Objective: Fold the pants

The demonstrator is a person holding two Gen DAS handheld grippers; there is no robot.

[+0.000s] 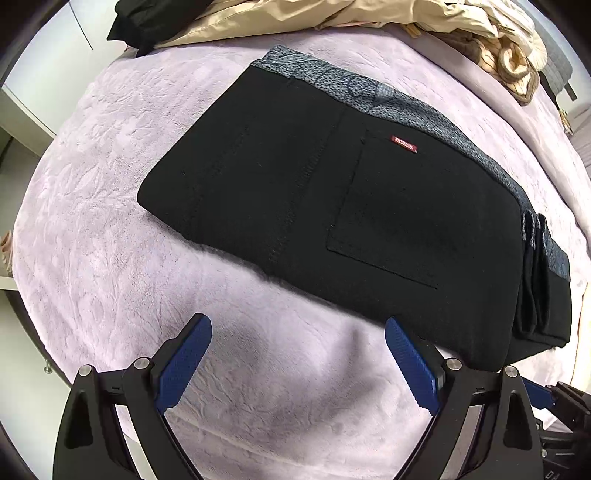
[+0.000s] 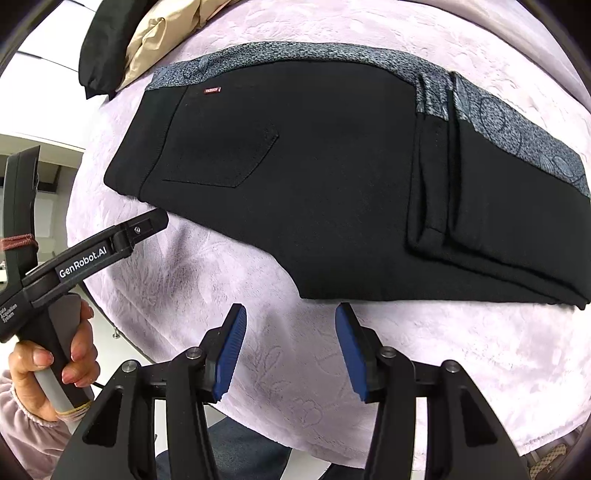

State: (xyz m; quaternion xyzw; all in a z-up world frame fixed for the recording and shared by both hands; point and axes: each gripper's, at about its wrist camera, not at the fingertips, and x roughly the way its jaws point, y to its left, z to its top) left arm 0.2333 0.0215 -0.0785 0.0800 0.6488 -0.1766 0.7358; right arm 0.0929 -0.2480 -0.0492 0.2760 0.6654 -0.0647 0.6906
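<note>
The black pants point(image 1: 332, 199) lie folded in a flat stack on the lilac blanket point(image 1: 110, 221), with a grey patterned waistband point(image 1: 424, 110) along the far edge and a small red label point(image 1: 404, 143). In the right wrist view the pants point(image 2: 314, 184) show layered folded edges at the right. My left gripper point(image 1: 297, 328) is open and empty, just in front of the pants' near edge. My right gripper point(image 2: 290, 314) is open and empty, just below the pants' near edge. The left gripper's body shows in the right wrist view point(image 2: 92, 254), held by a hand.
A beige garment point(image 1: 295, 18) and a black garment point(image 1: 147, 22) lie heaped at the far side of the bed. A knitted beige item point(image 1: 513, 59) lies at the far right. The bed's edge point(image 2: 110, 314) runs along the left, with floor beyond.
</note>
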